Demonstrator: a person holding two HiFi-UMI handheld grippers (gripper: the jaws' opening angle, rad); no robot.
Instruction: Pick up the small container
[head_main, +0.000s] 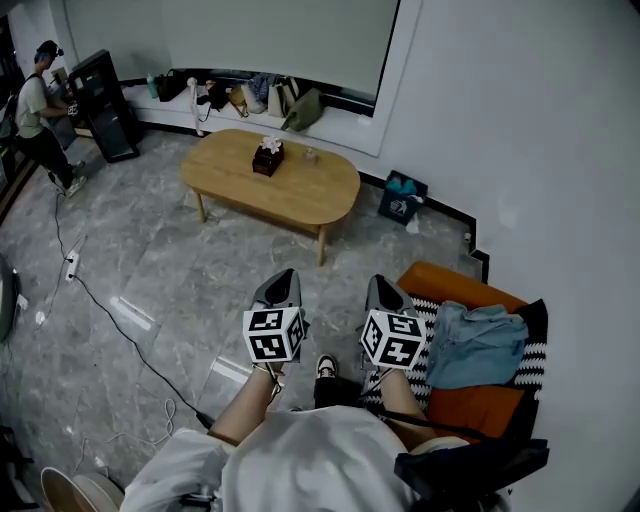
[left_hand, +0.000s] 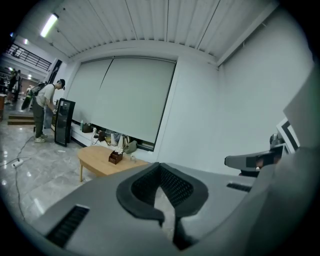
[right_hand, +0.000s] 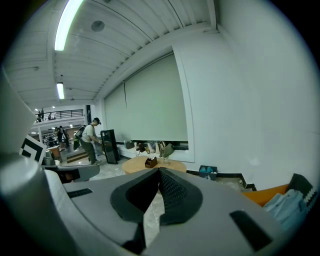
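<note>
The small container is a tiny clear object on the oval wooden table, just right of a brown tissue box. It is far ahead across the floor. My left gripper and right gripper are held side by side over the person's knees, well short of the table. Both are shut with nothing between their jaws. In the left gripper view the shut gripper points toward the table. In the right gripper view the gripper aims at the table too.
An orange sofa with blue clothing sits right beside the right gripper. A blue bag stands by the wall. Bags line the window ledge. A person stands at a black cabinet far left. A cable crosses the floor.
</note>
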